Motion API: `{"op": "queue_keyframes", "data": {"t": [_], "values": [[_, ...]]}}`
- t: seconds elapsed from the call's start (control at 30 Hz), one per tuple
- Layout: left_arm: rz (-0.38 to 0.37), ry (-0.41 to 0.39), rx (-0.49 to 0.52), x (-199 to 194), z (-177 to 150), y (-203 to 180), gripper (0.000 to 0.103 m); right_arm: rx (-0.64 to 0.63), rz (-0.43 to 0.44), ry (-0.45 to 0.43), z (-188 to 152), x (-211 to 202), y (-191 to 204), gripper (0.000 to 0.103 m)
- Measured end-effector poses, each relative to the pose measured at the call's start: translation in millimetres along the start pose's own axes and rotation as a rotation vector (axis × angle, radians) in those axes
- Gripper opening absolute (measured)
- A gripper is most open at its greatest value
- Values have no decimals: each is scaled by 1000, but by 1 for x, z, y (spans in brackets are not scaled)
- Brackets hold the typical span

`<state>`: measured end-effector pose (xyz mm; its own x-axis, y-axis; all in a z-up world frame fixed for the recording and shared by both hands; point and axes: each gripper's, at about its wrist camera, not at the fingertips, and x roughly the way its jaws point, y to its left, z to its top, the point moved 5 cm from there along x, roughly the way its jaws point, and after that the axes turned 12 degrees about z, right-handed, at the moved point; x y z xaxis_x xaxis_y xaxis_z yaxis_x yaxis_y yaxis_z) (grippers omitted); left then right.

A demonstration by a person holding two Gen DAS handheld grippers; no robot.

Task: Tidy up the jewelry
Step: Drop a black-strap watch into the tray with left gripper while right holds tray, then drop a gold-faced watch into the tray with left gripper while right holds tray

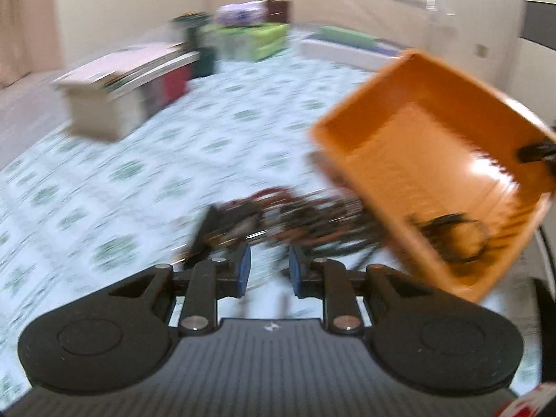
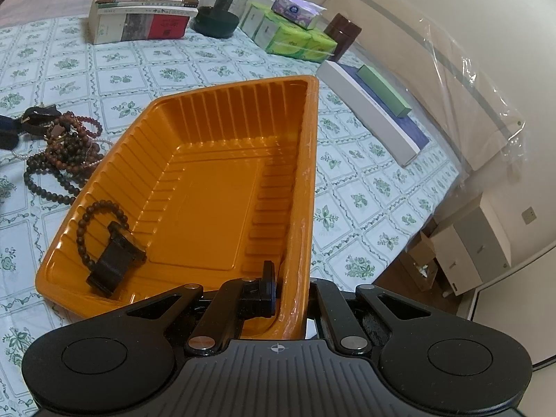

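An orange plastic tray (image 2: 215,187) is held tilted above the bed; my right gripper (image 2: 290,295) is shut on its near wall, one finger inside and one outside. A dark bead bracelet (image 2: 88,222) and a black clasp-like piece (image 2: 114,264) lie in the tray's low corner. A pile of brown and dark bead bracelets (image 2: 66,146) lies on the bedsheet left of the tray. In the blurred left wrist view, my left gripper (image 1: 267,269) is open and empty just before that pile (image 1: 295,219), with the tray (image 1: 434,160) to its right.
A floral bedsheet (image 2: 365,180) covers the surface. At the back stand stacked books (image 2: 139,14), a dark glass jar (image 2: 222,7), green tissue packs (image 2: 292,34), a brown can (image 2: 342,34) and a long white box (image 2: 368,111). The bed edge drops off at right.
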<state>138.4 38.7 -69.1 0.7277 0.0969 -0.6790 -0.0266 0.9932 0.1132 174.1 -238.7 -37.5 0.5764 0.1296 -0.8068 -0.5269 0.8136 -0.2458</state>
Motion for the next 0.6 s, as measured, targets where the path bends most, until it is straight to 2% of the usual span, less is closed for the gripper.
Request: {"op": "queue_keyframes", "data": {"t": [0.13,0.23,0.33,0.6], "values": [[52,9,-49,10,-7,28,21,0,-2,1,0,0,0,4],[75,-17,-28,16,-2,31,23,-1,-3,1,0,0,1,4],[64,-29,16,23,1,25,29,-1,-3,2,0,0,1,4],[41,-30,75,42,10,8,29,-1,-4,2,-1,0,1,4]]}}
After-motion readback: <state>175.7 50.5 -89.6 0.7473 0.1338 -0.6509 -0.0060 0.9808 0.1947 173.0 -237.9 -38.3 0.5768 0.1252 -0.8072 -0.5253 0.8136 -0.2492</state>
